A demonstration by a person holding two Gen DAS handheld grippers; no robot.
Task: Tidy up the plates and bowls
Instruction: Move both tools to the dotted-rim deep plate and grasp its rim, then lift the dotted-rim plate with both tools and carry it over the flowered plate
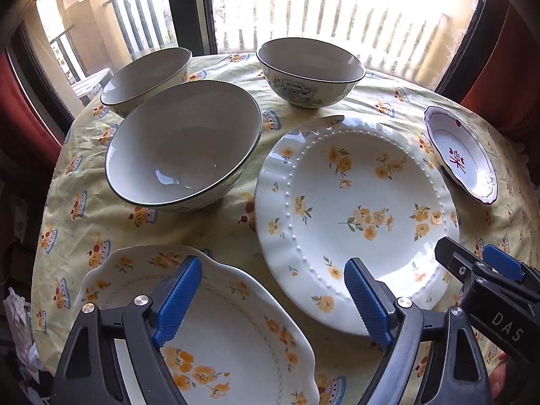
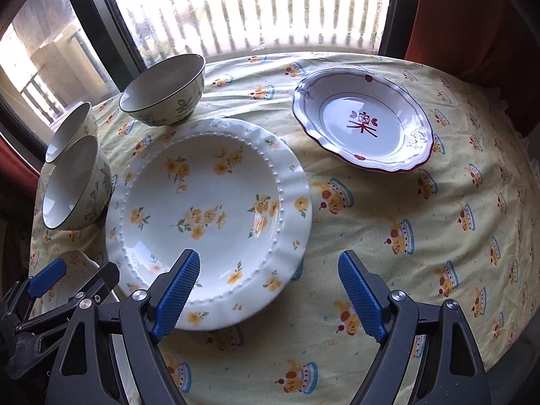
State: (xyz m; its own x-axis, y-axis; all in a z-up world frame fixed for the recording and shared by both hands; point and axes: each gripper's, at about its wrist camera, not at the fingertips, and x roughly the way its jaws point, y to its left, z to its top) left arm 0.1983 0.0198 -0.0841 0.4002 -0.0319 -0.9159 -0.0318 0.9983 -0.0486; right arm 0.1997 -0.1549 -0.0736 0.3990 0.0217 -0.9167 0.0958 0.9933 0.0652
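Bright window light is pouring over a round table [image 2: 388, 202] draped in a yellow printed cloth, and all the crockery is sitting out on it, none of it stacked.

The left gripper [image 1: 273, 297] is hovering with its jaws spread wide and nothing between them. Directly beneath it, the scalloped plate [image 1: 236, 330] with orange flowers is lying flat, one blue pad over its bowl and the other out past its rim, which suggests the person is lining up on that edge. Just ahead and to that gripper's right, the large flowered plate [image 1: 354, 202] is resting almost against the scalloped one.

The right gripper [image 2: 266, 293] is likewise standing fully open and empty, its left pad hanging over the near rim of the large flowered plate and its right pad over bare cloth. Further ahead and to its right, well apart from the others, the small red-trimmed plate [image 2: 364, 121] is sitting alone.

Beyond the left gripper, the nearest bowl [image 1: 182, 145] is sitting upright, with the left far bowl [image 1: 145, 74] close behind it and the right far bowl [image 1: 310, 71] off to the right. Being alike in shape, the bowls would probably nest, and the plates would likely pile largest lowest.
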